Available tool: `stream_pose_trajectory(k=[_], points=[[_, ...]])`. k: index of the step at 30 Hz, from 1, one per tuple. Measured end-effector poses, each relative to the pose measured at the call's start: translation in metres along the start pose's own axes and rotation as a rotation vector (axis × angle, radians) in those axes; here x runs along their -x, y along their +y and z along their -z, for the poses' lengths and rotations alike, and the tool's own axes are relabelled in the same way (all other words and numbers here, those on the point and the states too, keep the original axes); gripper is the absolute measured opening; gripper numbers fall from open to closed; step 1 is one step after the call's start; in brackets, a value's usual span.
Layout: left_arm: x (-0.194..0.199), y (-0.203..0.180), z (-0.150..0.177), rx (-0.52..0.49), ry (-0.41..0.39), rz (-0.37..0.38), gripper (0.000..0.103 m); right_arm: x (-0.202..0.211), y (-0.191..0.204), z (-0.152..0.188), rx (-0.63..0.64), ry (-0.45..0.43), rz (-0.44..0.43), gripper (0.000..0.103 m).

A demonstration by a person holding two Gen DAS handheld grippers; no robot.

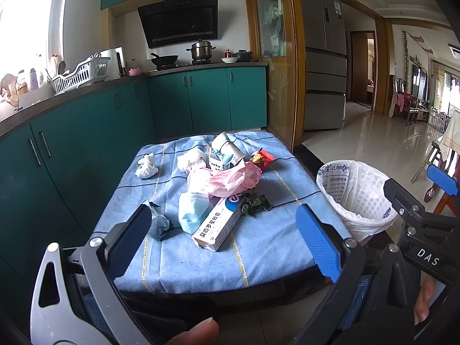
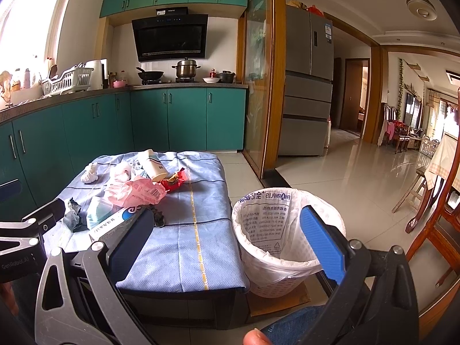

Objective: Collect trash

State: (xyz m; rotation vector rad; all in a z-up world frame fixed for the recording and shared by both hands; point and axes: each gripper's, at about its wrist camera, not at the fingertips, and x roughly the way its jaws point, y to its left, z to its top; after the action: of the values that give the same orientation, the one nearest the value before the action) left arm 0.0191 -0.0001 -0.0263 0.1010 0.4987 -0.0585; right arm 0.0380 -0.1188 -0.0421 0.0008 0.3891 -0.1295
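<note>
left wrist: left gripper (image 1: 224, 235) jaws spread wide, holding nothing, hovering at the near edge of the blue-clothed table (image 1: 267, 247); trash pile (image 1: 218, 181) mid-table, ointment box (image 1: 220, 224) nearest, lined bin (image 1: 356, 195) just right of table | right wrist: right gripper (image 2: 227, 241) jaws wide apart, empty, between table (image 2: 195, 247) and bin (image 2: 284, 235); trash pile (image 2: 135, 192) on the cloth, left of gripper

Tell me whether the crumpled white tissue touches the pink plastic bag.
Apart. The left wrist view shows bare blue cloth between the crumpled white tissue and the pink plastic bag.
</note>
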Motion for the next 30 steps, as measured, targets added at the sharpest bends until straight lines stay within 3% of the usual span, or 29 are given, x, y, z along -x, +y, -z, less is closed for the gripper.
stream_pose_trajectory(k=[30], points=[[-0.029,-0.003,0.009,-0.009,0.086,0.001,0.1,-0.023,-0.002,0.012,-0.008,0.064,-0.006,0.1]])
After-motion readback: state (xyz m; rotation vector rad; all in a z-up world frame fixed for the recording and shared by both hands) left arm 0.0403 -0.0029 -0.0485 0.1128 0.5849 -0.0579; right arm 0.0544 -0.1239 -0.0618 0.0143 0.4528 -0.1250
